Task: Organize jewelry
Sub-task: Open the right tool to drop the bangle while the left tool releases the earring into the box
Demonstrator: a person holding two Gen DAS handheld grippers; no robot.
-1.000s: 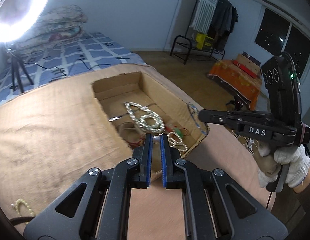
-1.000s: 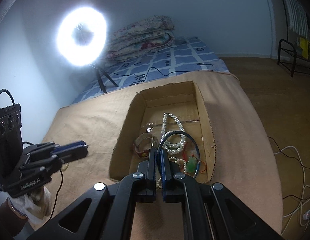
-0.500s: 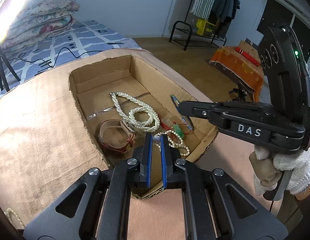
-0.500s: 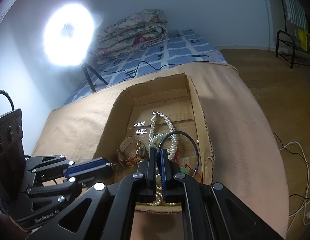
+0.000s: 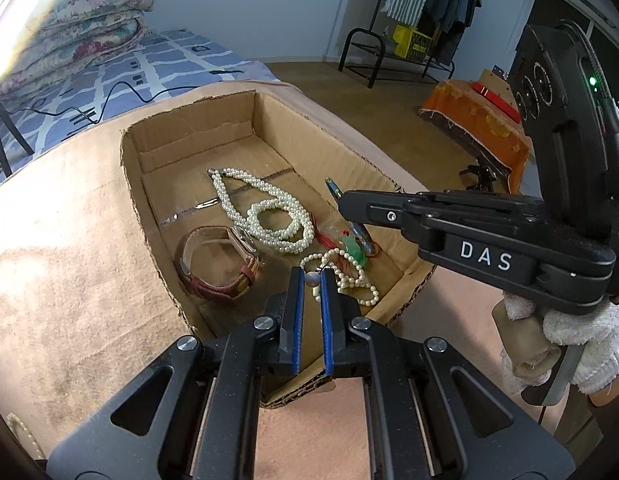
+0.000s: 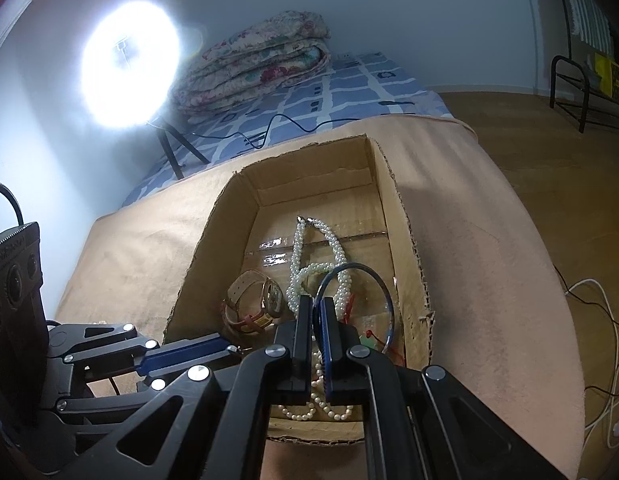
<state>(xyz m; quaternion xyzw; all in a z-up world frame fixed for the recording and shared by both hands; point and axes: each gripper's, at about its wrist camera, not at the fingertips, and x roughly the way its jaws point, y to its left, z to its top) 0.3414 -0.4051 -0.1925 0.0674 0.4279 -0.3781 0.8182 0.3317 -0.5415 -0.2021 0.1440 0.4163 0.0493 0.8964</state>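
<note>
An open cardboard box (image 5: 197,132) (image 6: 405,216) sits on a tan blanket. It holds a white pearl necklace (image 5: 269,216) (image 6: 333,256), a brown-strapped watch (image 5: 217,264) (image 6: 253,300), a thin bead strand (image 5: 349,280) with a green pendant (image 5: 351,248). My left gripper (image 5: 312,278) is shut on a small silver bead, over the box's near end. My right gripper (image 6: 314,304) is shut on a dark blue bangle (image 6: 361,276), held over the box's right side; it also shows in the left wrist view (image 5: 341,204).
Another bead strand (image 5: 23,432) lies on the blanket at the near left. A bright ring light on a tripod (image 6: 129,40) and folded quilts (image 6: 253,64) stand beyond the bed. A clothes rack (image 5: 421,8) and cables (image 6: 597,320) are on the floor to the right.
Both grippers have moved forward over the box and lower into it. Each still holds its item. The box now fills more of both views.
</note>
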